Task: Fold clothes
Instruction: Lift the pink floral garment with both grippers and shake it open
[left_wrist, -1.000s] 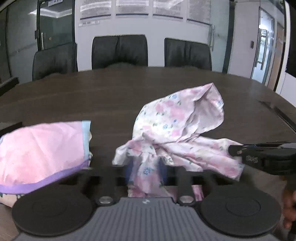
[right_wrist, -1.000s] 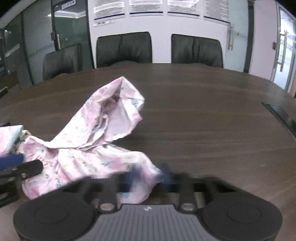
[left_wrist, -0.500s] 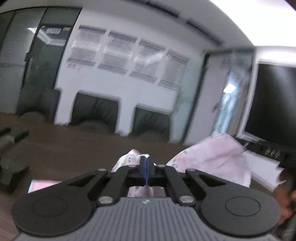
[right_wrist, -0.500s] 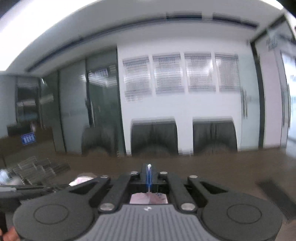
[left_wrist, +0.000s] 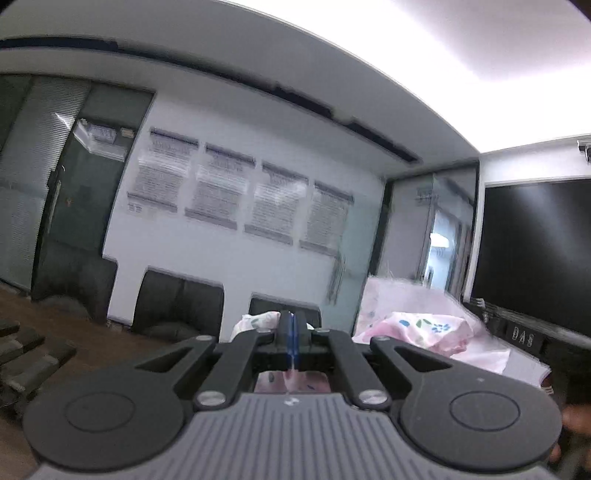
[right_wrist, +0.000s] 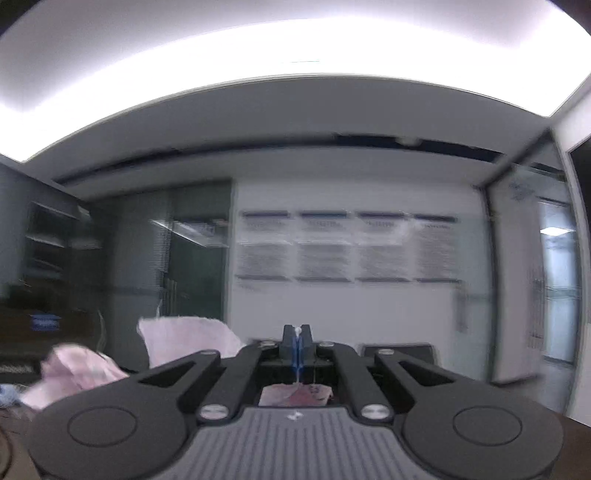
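Observation:
Both grippers are raised high and point level at the far wall. My left gripper (left_wrist: 291, 334) is shut on the pink floral garment (left_wrist: 417, 328), whose cloth hangs below the jaws and bunches up to the right, toward the other gripper (left_wrist: 524, 338). My right gripper (right_wrist: 296, 341) is shut on the same floral garment (right_wrist: 184, 339); a bit of cloth shows under its jaws and the rest billows to the left. The table surface is hidden below both views except at the left edge.
Black office chairs (left_wrist: 177, 306) stand against the white wall with framed notices (right_wrist: 347, 247). A dark screen (left_wrist: 535, 251) hangs at the right, glass doors (right_wrist: 557, 295) beside it. A strip of brown table (left_wrist: 55, 317) shows low left. A hand (left_wrist: 576, 421) is at the right edge.
Both grippers closed on the floral garment lying on the table and rose steeply with it, tilting up from the tabletop to the wall and ceiling. The garment now hangs in the air between them.

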